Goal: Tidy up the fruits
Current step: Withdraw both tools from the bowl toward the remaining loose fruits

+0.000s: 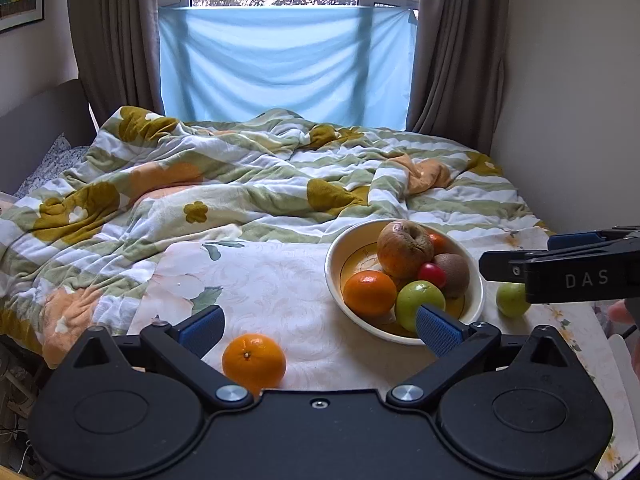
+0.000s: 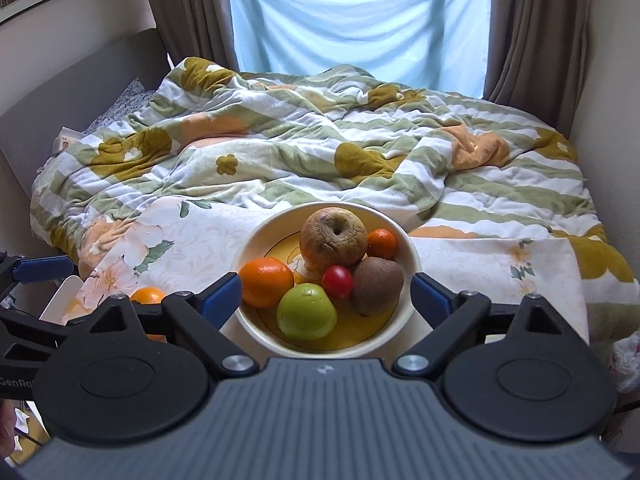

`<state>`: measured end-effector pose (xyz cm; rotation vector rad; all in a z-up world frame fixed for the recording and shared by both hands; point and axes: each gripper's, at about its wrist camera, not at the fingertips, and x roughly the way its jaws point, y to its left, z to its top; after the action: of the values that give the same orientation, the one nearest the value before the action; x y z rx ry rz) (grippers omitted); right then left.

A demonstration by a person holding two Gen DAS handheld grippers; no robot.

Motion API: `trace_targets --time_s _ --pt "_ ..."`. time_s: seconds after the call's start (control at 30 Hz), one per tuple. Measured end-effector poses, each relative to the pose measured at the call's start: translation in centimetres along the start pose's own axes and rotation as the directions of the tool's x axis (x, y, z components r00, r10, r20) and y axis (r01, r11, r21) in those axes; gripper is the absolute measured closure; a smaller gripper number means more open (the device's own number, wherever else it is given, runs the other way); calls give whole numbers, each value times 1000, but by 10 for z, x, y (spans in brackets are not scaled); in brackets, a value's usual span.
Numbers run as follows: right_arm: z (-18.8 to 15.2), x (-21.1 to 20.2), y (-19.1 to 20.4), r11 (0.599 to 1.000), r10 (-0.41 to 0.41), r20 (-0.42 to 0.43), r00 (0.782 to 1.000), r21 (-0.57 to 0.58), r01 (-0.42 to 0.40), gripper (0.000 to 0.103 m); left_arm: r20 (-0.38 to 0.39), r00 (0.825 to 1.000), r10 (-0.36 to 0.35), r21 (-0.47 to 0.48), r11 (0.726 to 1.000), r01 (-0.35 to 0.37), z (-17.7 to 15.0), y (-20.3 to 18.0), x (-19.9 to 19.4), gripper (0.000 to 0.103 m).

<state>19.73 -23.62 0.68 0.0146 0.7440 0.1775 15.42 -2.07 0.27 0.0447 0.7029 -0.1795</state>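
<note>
On the floral cloth (image 1: 280, 280) over the bed, the loose orange (image 1: 254, 363) is best straddled squarely by the left gripper (image 1: 318, 330), whose fingers stand apart and empty like the right gripper's (image 2: 326, 296), then lowered gently into the bowl (image 1: 334, 276).

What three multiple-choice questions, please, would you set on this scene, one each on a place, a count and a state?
1. Where is the loose orange?
A. In the bowl.
B. On the flowered cloth, left of the bowl.
C. On the striped blanket.

2. How many fruits lie in the bowl?
A. Three.
B. Nine.
C. Six.

3. How are the right tongs?
A. Open and empty.
B. Shut on a kiwi.
C. Shut on the bowl's rim.

Answers:
1 B: the loose orange sits on the flowered cloth near the left tongs, apart from the bowl.
2 C: six fruits can be counted in the bowl in the right wrist view.
3 A: the two blue pads stand wide apart and grip nothing.
</note>
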Motion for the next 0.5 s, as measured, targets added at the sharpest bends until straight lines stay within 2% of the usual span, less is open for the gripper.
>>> trace_targets --time_s 0.27,0.5 --pt "-30 -46 9 998 -52 31 998 40 51 0 33 999 -25 18 1000 25 -17 4 -32 0" --pt "-60 -79 13 992 -106 45 993 75 103 0 19 999 -43 45 998 42 -32 11 -41 0"
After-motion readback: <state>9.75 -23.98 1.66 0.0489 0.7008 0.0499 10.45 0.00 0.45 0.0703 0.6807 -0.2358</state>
